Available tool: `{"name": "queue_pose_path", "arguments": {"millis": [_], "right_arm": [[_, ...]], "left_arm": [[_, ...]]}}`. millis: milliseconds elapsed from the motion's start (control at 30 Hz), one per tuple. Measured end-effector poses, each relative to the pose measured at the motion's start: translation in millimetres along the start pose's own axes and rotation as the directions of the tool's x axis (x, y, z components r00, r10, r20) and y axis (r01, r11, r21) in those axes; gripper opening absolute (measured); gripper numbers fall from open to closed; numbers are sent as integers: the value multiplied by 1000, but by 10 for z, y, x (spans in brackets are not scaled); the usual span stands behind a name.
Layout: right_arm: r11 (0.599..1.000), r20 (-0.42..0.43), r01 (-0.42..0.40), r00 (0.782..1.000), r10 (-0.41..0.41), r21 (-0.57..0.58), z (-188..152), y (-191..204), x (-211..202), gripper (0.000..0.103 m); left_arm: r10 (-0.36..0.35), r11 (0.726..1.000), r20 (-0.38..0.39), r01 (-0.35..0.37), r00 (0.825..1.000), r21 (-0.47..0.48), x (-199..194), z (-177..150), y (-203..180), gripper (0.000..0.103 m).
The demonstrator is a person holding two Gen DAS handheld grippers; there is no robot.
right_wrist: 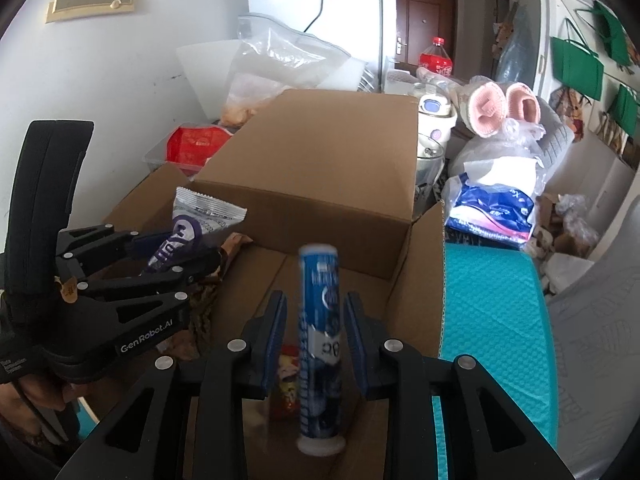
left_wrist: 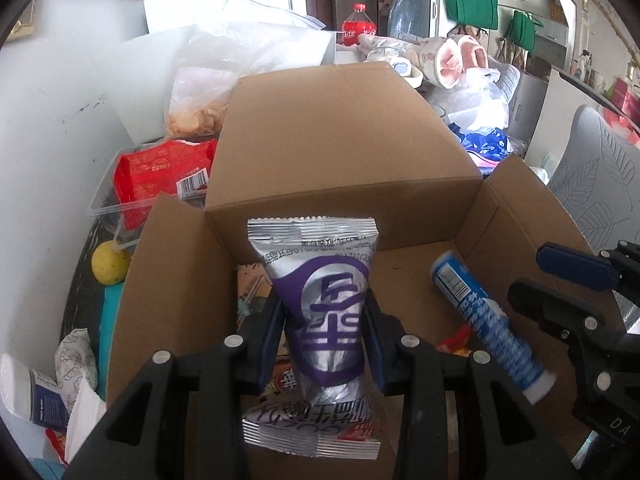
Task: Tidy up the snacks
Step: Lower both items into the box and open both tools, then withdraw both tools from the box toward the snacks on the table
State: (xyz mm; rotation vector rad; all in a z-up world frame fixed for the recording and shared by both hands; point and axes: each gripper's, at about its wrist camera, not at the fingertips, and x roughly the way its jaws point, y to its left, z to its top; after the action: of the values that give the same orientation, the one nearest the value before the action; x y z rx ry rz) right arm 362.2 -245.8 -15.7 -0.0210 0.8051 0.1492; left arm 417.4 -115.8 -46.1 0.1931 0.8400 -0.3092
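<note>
An open cardboard box [left_wrist: 520,216] lies below both grippers, its far flap [left_wrist: 344,140] standing up. My left gripper [left_wrist: 326,308] is shut on a silver and purple snack packet [left_wrist: 320,264], held upright over the box's left side. That gripper [right_wrist: 188,256] and the packet [right_wrist: 192,224] also show at the left of the right wrist view. My right gripper [right_wrist: 316,312] is open. A blue tube of snacks [right_wrist: 320,280] stands blurred between its pads with a gap on each side. In the left wrist view the tube [left_wrist: 492,320] slants over the box floor beside the right gripper [left_wrist: 528,272].
Red [right_wrist: 286,376] and brown [left_wrist: 256,292] snack packets lie in the box. Left of it are a clear tray with a red package [left_wrist: 160,176], a yellow fruit [left_wrist: 110,266] and a white bottle [left_wrist: 24,392]. A teal padded mat [right_wrist: 496,320] lies on the right. Plastic bags and a cola bottle [left_wrist: 358,26] crowd behind.
</note>
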Motion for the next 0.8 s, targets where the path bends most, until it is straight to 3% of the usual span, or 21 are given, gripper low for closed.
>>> {"name": "queue_pose_path", "arguments": {"millis": [133, 200, 267, 533, 667, 800], "right_arm": [[1000, -6, 9, 1000, -9, -2, 4, -10, 3, 38], [1000, -5, 17, 1000, -17, -1, 8, -17, -8, 42], [1000, 1, 16, 1000, -16, 1, 13, -19, -26, 42], [999, 32, 34, 999, -33, -5, 38, 12, -196, 42], [999, 67, 38, 997, -37, -9, 79, 22, -391, 48], [999, 96, 37, 995, -35, -21, 126, 41, -621, 49]], "left_arm": [[30, 1000, -21, -30, 999, 1, 26, -12, -12, 44], [46, 999, -14, -46, 999, -3, 13, -7, -11, 66], [43, 999, 0, -43, 999, -10, -13, -3, 11, 76], [40, 999, 43, -40, 998, -15, -240, 70, 42, 76], [33, 999, 97, -30, 995, -29, -468, 157, 20, 76], [22, 999, 148, -17, 989, -33, -741, 221, 2, 76]]}}
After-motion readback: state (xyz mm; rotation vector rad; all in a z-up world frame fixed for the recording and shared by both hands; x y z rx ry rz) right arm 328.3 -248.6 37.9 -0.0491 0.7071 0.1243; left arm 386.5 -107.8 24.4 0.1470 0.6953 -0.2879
